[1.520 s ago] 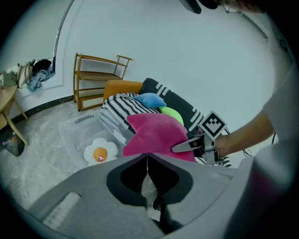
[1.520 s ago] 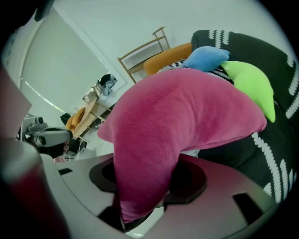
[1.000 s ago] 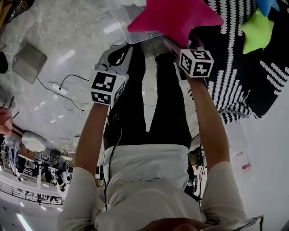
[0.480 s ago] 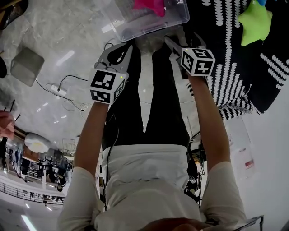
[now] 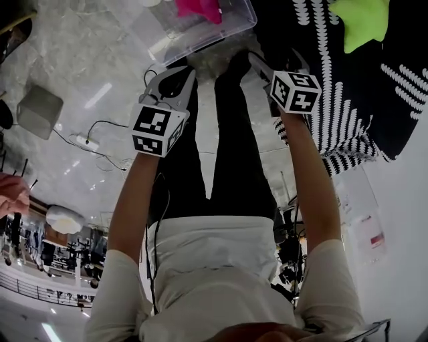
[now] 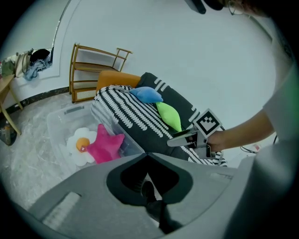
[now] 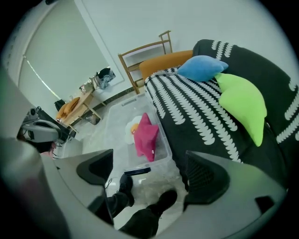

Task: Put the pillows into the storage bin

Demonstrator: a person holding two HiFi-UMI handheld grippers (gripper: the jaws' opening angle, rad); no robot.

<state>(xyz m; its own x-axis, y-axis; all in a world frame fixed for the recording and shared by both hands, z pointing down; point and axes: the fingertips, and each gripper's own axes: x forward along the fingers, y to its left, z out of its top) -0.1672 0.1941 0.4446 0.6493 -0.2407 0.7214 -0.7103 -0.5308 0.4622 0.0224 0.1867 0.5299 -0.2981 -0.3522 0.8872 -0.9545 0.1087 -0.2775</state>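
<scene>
The clear storage bin [image 5: 200,37] stands on the floor by the striped sofa [image 5: 334,100]. In it lie a pink star pillow [image 5: 197,8] [image 7: 145,136] and a white flower pillow [image 6: 79,144]. A green pillow [image 7: 243,105] and a blue pillow [image 7: 202,66] rest on the sofa. My right gripper [image 5: 271,60] [image 7: 149,161] is open; its jaws have just been opening and nothing is between them. It hangs short of the bin's near rim. My left gripper [image 5: 191,69] [image 6: 147,155] is shut and holds nothing, also on the near side of the bin.
A wooden rack [image 6: 96,70] with an orange cushion stands behind the sofa. A power strip and cable [image 5: 87,132] and a grey flat object [image 5: 40,101] lie on the marbled floor at the left. The person's shoes [image 7: 166,198] are beside the bin's near end.
The pink star pillow, held above the bin a second ago, now lies inside it. Both grippers have drawn back from the bin toward the person.
</scene>
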